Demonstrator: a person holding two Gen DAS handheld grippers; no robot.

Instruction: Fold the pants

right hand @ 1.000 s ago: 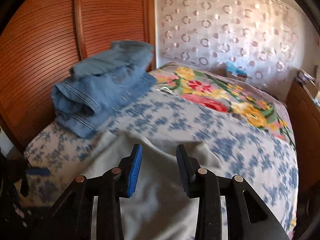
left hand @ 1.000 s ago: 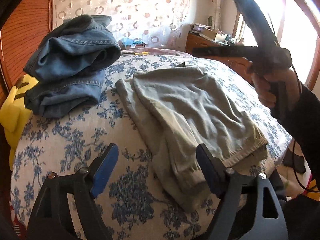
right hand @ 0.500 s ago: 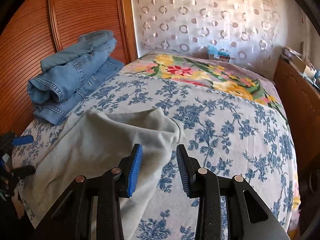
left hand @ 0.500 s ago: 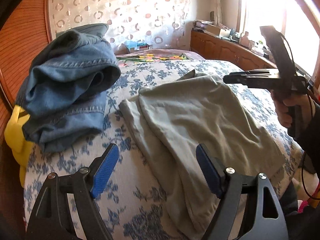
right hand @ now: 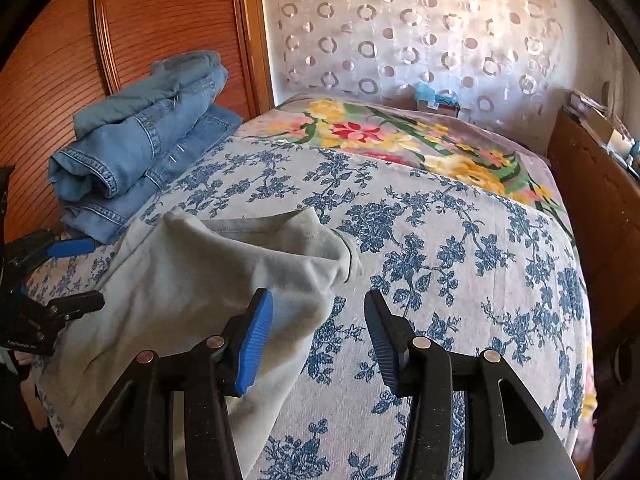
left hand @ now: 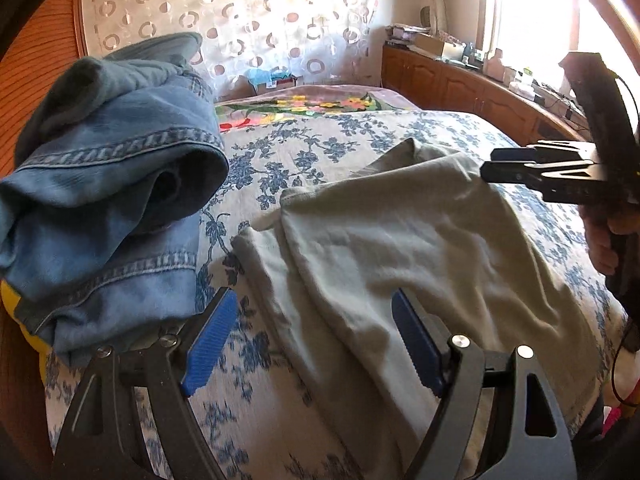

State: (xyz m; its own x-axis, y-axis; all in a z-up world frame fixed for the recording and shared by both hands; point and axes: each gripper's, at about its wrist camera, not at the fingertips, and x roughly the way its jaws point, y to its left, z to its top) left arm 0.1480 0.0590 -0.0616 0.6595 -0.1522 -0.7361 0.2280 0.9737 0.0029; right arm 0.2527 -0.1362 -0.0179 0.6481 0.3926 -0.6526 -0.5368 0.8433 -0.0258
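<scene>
Pale grey-green pants (left hand: 400, 240) lie folded on the blue-flowered bedspread (left hand: 320, 148); they also show in the right wrist view (right hand: 192, 280). My left gripper (left hand: 312, 336) is open and empty, low over the pants' near left edge. My right gripper (right hand: 316, 332) is open and empty, over the pants' right edge, with one folded corner (right hand: 336, 248) just ahead of it. The right gripper also shows in the left wrist view (left hand: 496, 170), at the pants' far right side.
A pile of folded blue jeans (left hand: 108, 208) sits on the bed's left side, against a wooden wardrobe (right hand: 80, 60). A flowered blanket (right hand: 400, 140) covers the far end. A wooden cabinet (left hand: 460, 84) stands to the right, under the window.
Both grippers have moved lower and closer to the pants. The right gripper has opened wider. The pants lie as before.
</scene>
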